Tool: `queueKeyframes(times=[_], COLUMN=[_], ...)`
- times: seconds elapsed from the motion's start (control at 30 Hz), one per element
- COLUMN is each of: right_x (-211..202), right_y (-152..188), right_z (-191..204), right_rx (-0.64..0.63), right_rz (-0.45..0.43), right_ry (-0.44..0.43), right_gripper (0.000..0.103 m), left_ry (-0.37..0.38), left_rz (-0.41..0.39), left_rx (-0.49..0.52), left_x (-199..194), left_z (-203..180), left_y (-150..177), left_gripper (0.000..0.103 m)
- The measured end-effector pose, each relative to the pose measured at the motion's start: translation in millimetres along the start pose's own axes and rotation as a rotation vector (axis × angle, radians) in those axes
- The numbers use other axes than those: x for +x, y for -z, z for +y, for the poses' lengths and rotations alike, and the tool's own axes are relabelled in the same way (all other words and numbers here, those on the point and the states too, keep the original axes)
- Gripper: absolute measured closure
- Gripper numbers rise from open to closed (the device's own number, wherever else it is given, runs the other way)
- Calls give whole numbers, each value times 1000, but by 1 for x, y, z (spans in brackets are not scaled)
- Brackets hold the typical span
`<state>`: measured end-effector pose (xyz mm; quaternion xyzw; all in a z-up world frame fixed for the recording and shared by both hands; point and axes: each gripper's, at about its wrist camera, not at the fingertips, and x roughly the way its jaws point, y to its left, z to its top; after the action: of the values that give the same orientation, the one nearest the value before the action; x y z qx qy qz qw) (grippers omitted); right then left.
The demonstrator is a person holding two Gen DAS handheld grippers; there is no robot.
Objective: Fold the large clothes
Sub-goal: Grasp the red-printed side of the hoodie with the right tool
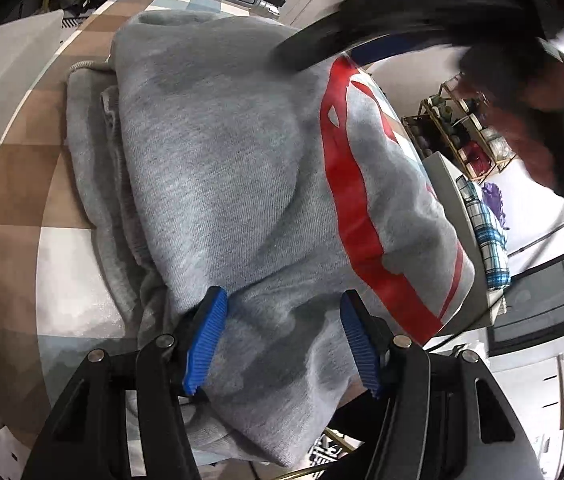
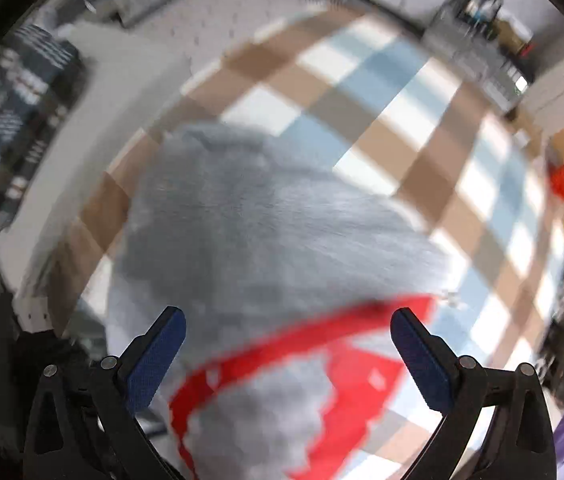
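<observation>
On the checked desk (image 1: 10,184), a folded grey hoodie (image 1: 226,168).
Left hand-held gripper (image 1: 282,340) pinches its edge; right hand-held gripper (image 2: 285,356) hangs above, released.

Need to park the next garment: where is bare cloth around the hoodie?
Free: checked tablecloth beyond and right of the grey hoodie in the right wrist view; a narrower strip along its left side in the left wrist view. Crowded: the near edge, where the left gripper straddles a fold.
</observation>
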<state>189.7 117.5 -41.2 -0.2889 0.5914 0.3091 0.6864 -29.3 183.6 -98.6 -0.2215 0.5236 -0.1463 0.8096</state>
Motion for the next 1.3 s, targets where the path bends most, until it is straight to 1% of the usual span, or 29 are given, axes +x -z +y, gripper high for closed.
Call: queueKeyframes(times=[0.03,0.07,0.13,0.23,0.3,0.4,0.47,0.5,0.53,0.57,0.6,0.63,0.67,0.7,0.73,0.8,0.87,0.9,0.97,1.03,1.07,1.13,1.17,1.2,1.27,1.3], right_x=[20,30,47,53,54,47,29,16,-2,-15,-26,-33,-40,-42,-43,-41,-26,-17,13,38,45,61,68,70,79,83], right_y=[-5,-8,-12,-13,-11,-1,14,24,41,57,76,92,117,139,152,191,212,214,218,215,214,208,204,203,198,197], right_z=[5,8,15,13,9,0,-12,-22,-42,-58,-76,-89,-107,-121,-131,-157,-173,-174,-180,-180,-179,-174,-173,-172,-171,-169], right_rx=[-24,-47,-41,-45,-33,-8,-9,9,68,121,181,226,277,311,333,363,399,424,488,500,495,482,478,474,463,452], right_rz=[57,79,97,105,92,27,-37,-98,-174,-231,-297,-346,-400,-435,-458,-512,-530,-525,-452,-387,-378,-348,-348,-342,-326,-311], right_ry=[30,58,59,41,25,2,-50,-118,-247,-331,-393,-430,-484,-541,-592,-739,-842,-850,-833,-844,-859,-902,-939,-955,-980,-975], right_gripper=[0,0,0,0,0,0,0,0,0,0,0,0,0,0,0,0,0,0,0,0,0,0,0,0,0,0], left_ry=[-3,-15,-41,-46,-33,7,33,31,20,7,-10,-45,-55,-54,-55,-70,-50,-41,-10,48,69,46,50,74,102,82], left_rz=[0,-1,-3,3,5,-1,-17,-39,-76,-118,-149,-181,-192,-195,-193,-180,-158,-155,-137,-90,-74,-86,-92,-97,-104,-93], left_rx=[8,16,39,52,42,8,-9,-7,0,-3,-19,-50,-64,-79,-92,-141,-207,-251,-314,-376,-394,-381,-375,-390,-410,-417], left_x=[1,0,2,3,4,3,-6,-11,-20,-30,-38,-48,-54,-61,-66,-69,-68,-65,-56,-44,-38,-40,-40,-42,-44,-42], left_z=[0,0,-1,-1,-1,5,6,7,8,10,13,17,21,26,31,42,56,62,66,72,73,66,65,63,63,61], left_y=[0,1,2,-1,-4,-5,-3,-2,-1,0,2,3,4,6,8,9,8,7,4,6,5,3,2,-1,-6,-11], left_gripper=[49,49,49,49,49,49,49,49,49,49,49,49,48,48,48,47,45,45,45,44,44,43,33,28,25,22])
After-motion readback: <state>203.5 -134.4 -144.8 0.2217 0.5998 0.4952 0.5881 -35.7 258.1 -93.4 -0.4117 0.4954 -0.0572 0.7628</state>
